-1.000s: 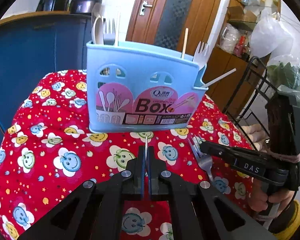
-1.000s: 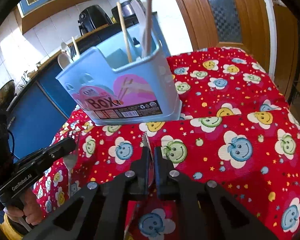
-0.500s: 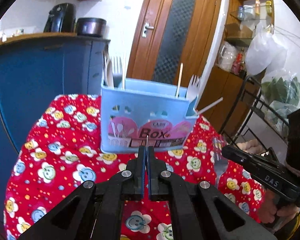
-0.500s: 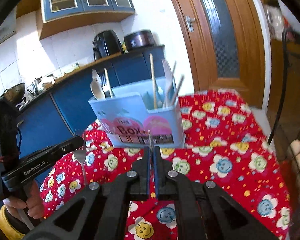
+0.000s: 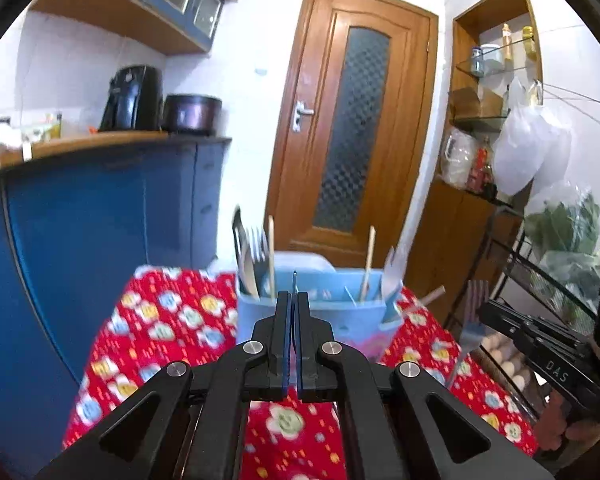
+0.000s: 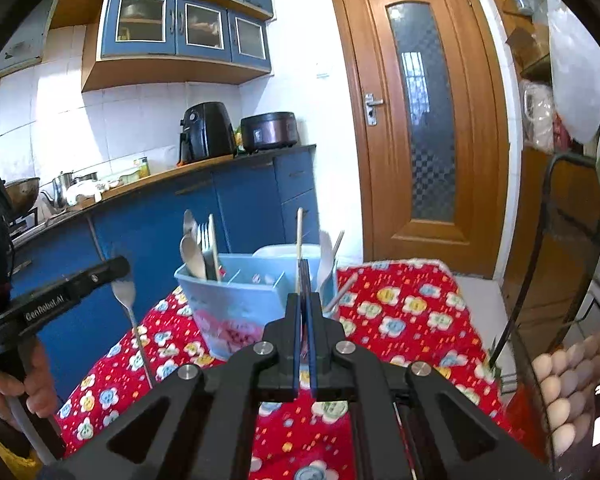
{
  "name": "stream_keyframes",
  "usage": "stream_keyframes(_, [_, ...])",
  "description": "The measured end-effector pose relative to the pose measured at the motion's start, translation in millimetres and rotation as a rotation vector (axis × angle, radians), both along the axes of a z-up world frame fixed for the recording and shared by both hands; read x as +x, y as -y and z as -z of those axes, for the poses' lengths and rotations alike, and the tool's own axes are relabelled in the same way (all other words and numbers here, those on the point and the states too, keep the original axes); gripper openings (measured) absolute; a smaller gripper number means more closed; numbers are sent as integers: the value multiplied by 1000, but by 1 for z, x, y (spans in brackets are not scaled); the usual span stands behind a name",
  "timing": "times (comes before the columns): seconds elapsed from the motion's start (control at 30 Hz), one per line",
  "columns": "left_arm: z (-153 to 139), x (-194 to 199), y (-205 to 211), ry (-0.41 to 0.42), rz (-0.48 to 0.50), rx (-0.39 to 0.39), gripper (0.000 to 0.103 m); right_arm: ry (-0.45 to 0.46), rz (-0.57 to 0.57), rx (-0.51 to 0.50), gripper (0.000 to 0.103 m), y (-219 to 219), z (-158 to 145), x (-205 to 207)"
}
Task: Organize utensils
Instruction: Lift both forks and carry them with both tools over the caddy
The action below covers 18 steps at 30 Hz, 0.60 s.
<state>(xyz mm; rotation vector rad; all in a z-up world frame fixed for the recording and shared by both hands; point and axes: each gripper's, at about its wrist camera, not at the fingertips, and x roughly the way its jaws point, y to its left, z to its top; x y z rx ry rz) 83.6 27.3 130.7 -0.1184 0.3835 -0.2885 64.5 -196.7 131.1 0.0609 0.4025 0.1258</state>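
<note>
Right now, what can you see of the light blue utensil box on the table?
The utensil box is light blue plastic, with a pink label on its front wall, open on top and split by dividers. It stands upright on the red flowered tablecloth. Spoons and a fork stand in its left end, a wooden chopstick and a white utensil in its right.

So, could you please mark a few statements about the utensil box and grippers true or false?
1. The left gripper holds a metal utensil and the right gripper a fork. True.
2. The blue utensil box is empty. False: spoons and chopsticks stand in it.
3. The box stands on a red flowered tablecloth. True.
4. The wooden door is open. False: it is closed.
</note>
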Motion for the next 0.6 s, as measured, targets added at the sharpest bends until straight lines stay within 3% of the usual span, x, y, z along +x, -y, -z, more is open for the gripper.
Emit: stream_keyframes(0.6, [-81,60,-6,166,-122,63,1,120,75,-97,4,0,-66,47])
